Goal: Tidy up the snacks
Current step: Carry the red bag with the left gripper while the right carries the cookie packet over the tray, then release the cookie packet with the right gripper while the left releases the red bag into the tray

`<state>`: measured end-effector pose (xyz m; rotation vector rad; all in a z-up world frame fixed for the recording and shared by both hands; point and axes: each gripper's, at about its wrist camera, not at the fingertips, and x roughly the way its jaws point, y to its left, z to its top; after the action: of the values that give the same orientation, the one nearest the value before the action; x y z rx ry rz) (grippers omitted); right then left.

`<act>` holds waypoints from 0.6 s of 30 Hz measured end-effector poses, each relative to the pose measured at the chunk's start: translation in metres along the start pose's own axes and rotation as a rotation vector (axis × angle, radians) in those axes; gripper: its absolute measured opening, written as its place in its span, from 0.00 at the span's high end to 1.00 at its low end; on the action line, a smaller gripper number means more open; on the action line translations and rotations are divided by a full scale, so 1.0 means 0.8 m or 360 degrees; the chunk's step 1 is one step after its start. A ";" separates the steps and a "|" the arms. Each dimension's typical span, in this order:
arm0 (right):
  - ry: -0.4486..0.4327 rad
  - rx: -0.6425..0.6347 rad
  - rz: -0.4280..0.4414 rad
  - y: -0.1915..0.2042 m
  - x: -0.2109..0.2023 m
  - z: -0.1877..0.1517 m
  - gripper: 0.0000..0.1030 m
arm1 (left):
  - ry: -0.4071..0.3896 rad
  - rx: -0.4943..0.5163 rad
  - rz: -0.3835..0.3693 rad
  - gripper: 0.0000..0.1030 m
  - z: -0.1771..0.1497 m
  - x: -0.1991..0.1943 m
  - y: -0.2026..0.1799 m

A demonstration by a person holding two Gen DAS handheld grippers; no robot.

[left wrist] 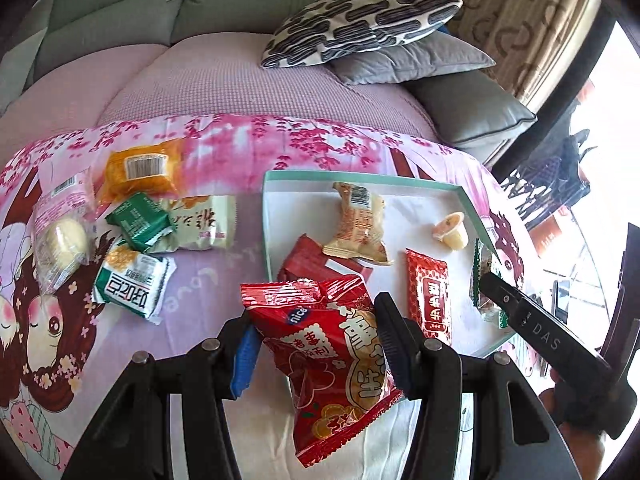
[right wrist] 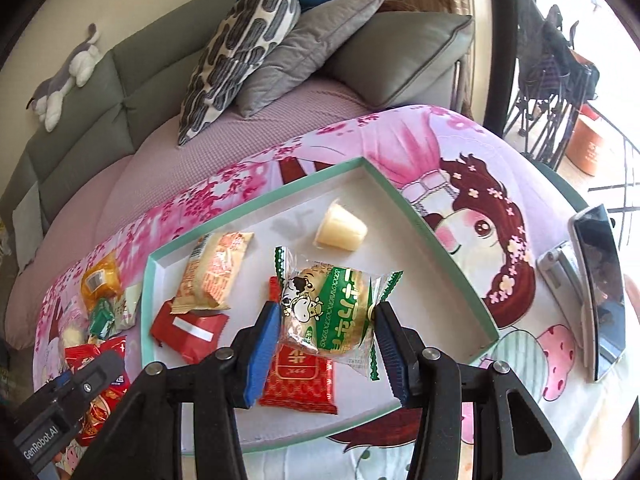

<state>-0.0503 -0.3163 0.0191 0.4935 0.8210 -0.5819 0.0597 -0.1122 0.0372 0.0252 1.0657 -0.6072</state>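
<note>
Red packet (left wrist: pixel 326 364): crinkled foil snack bag with white characters, pinched between the blue pads of the left gripper (left wrist: pixel 316 350); it hangs clear of the cloth, over the near left corner of the tray.
Left gripper: pressed onto the red packet, one pad on each side.
Green-and-clear packet (right wrist: pixel 326 312): round cake in a wrapper with a cow print, pinched between the pads of the right gripper (right wrist: pixel 324 344); held above the tray floor.
Right gripper: clamped on the green-and-clear packet; seen from the left wrist it sits at that view's right, over the tray's right rim.
Tray (right wrist: pixel 452 248): shallow white box with a mint-green rim, directly ahead of both tools.
Tray contents: beige-orange packet (right wrist: pixel 214 270) lying partly over a dark red packet (right wrist: pixel 188 330); flat red sachet (right wrist: pixel 300 380) under the right gripper's load; jelly cup (right wrist: pixel 342 228) on its side, further ahead.
Loose pile (left wrist: pixel 136 236): left of the tray, ahead-left of the left gripper; orange, green, pale and white-green packets on the printed pink cloth (left wrist: pixel 240 148).
Phone (right wrist: pixel 604 292): right of the right gripper, off the tray.
Background: grey sofa (left wrist: pixel 120 12), patterned cushion (left wrist: pixel 360 24) on a grey cushion (left wrist: pixel 412 62).
</note>
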 end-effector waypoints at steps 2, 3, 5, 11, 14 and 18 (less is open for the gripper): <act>0.0000 0.0023 -0.0023 -0.008 -0.002 0.001 0.50 | 0.0003 0.0046 -0.0006 0.45 -0.002 0.005 -0.011; 0.0001 0.0029 -0.0033 -0.011 -0.002 0.002 0.50 | 0.0005 0.0064 -0.0007 0.45 -0.003 0.007 -0.016; 0.0009 0.0036 -0.0048 -0.015 -0.002 0.002 0.50 | 0.0007 0.0092 -0.0009 0.45 -0.004 0.012 -0.024; 0.0055 0.0048 -0.0063 -0.020 0.006 0.000 0.50 | 0.0001 0.0141 -0.0020 0.45 -0.007 0.025 -0.036; 0.0084 0.0058 -0.0079 -0.023 0.012 -0.002 0.50 | -0.0001 0.0150 -0.0021 0.45 -0.008 0.032 -0.037; 0.0117 0.0066 -0.0092 -0.024 0.021 -0.005 0.50 | 0.0013 0.0146 -0.0018 0.45 -0.009 0.041 -0.036</act>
<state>-0.0559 -0.3330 -0.0001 0.5328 0.8969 -0.6379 0.0514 -0.1492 0.0140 0.1016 1.0461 -0.6663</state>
